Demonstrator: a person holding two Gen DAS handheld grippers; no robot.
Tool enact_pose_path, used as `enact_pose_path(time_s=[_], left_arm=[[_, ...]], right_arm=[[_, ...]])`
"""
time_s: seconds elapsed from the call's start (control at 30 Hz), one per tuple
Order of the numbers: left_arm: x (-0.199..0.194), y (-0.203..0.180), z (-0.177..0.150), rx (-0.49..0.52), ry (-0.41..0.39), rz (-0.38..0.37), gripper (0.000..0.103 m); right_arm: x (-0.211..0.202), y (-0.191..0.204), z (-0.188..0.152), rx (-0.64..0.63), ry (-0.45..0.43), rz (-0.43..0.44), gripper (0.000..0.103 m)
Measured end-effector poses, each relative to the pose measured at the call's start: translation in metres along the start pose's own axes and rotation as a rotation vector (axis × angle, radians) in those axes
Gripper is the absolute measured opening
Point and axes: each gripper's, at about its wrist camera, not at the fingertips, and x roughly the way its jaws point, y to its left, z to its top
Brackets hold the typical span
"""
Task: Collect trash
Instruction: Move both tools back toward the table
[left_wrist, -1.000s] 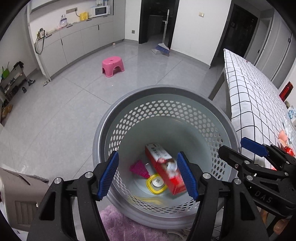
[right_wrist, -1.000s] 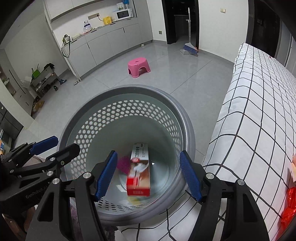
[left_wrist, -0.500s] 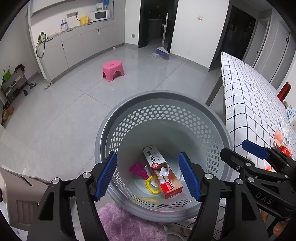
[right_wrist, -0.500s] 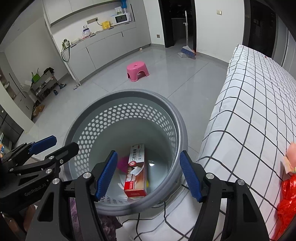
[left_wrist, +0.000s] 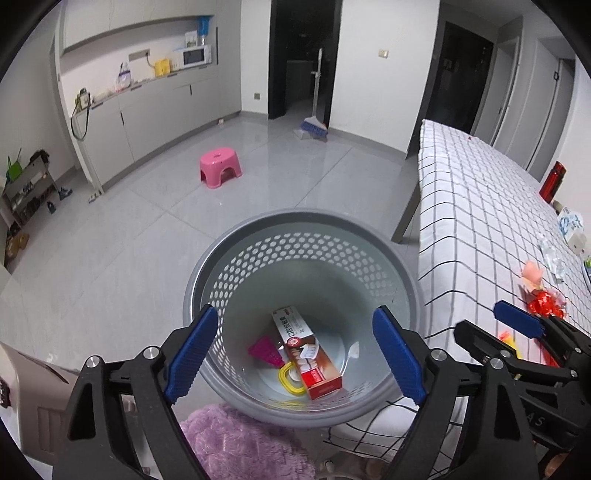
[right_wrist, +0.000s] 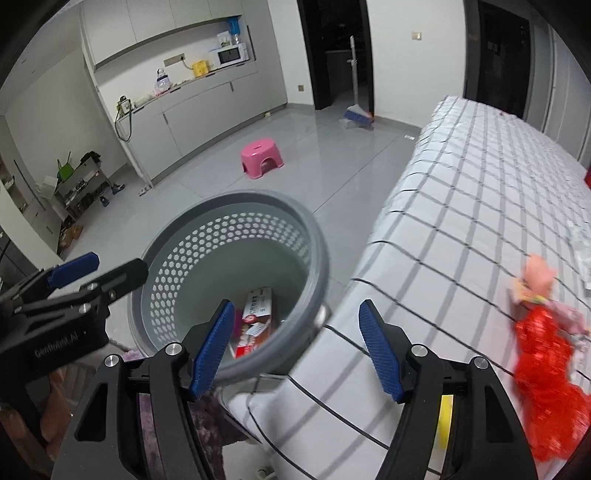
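A grey perforated bin (left_wrist: 303, 229) stands on the floor beside the checked table (left_wrist: 476, 221). In it lie a red toothpaste box (left_wrist: 310, 354), a pink piece (left_wrist: 264, 349) and a yellow ring (left_wrist: 290, 376). My left gripper (left_wrist: 295, 354) is open and empty above the bin. My right gripper (right_wrist: 295, 350) is open and empty, above the bin's rim (right_wrist: 317, 266) and the table edge (right_wrist: 369, 258). On the table lie a red shiny wrapper (right_wrist: 539, 347), a pink crumpled piece (right_wrist: 537, 275) and a yellow item (right_wrist: 445, 417).
A pink stool (left_wrist: 219, 166) stands on the grey floor, a broom (left_wrist: 314, 125) by the dark doorway. A red bottle (left_wrist: 552, 181) and clear wrappers (left_wrist: 554, 254) lie far on the table. A purple fuzzy cloth (left_wrist: 240, 443) lies below the bin. Cabinets line the left wall.
Both grippers have risen and pulled back from the bin. The right gripper has swung right toward the table, so the red wrapper now shows. Both stay open.
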Motion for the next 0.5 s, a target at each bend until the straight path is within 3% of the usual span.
enact_pose_path(time_s=[0.33, 0.5], left_arm=[[-0.022, -0.044, 0.007, 0.036, -0.057, -0.045, 0.088], [-0.028, -0.074, 0.005, 0.058, -0.069, -0.076, 0.089]], right_arm=[[-0.083, -0.06, -0.021, 0.062, -0.129, -0.103, 0.07], [-0.111, -0.096, -0.027, 0.074, -0.141, -0.174, 0.072]])
